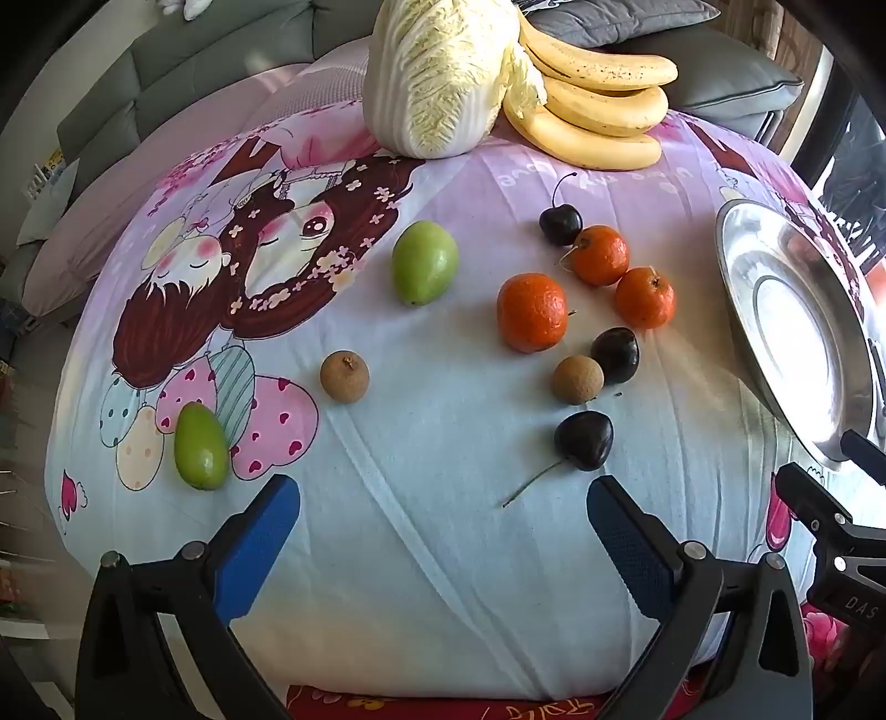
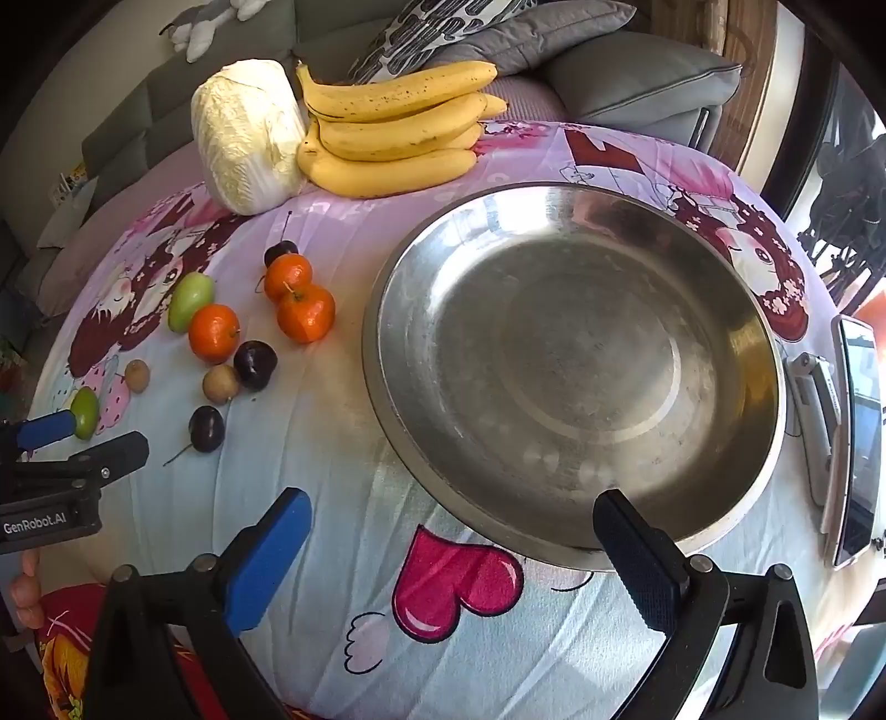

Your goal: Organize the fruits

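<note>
Over cloth, both tools angled down, spread wide

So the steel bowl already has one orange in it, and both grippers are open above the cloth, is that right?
Not quite: the steel bowl is empty, as the right wrist view shows. All three oranges lie on the cloth. Both the left gripper and the right gripper are open.

A grey sofa runs behind the table from ten to twelve o'clock, with grey cushions toward one o'clock. A cartoon-printed cloth covers the table. Bright daylight enters through a window at three o'clock
</note>
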The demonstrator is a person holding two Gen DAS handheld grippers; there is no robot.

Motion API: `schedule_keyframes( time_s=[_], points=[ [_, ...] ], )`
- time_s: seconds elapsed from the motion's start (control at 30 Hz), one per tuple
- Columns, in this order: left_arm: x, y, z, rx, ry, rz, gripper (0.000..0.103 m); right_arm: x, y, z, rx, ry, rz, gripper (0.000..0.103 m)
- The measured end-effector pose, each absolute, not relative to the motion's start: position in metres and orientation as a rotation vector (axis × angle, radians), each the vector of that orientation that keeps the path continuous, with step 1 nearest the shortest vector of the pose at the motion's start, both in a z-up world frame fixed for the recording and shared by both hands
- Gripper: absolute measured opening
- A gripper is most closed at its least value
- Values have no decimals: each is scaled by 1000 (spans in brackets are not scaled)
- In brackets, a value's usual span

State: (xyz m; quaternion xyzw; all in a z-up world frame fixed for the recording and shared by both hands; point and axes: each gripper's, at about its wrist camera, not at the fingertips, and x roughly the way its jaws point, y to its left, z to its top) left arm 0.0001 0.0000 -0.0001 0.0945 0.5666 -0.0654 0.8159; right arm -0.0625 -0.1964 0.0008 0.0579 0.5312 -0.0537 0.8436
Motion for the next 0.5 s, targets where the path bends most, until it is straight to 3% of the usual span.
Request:
schedule_keyframes(
  time_s=[0.5],
  points=[
    [0, 0, -1, 204, 1207, -147, 103, -62, -197, -1, 123, 1128, -121, 103]
  ],
)
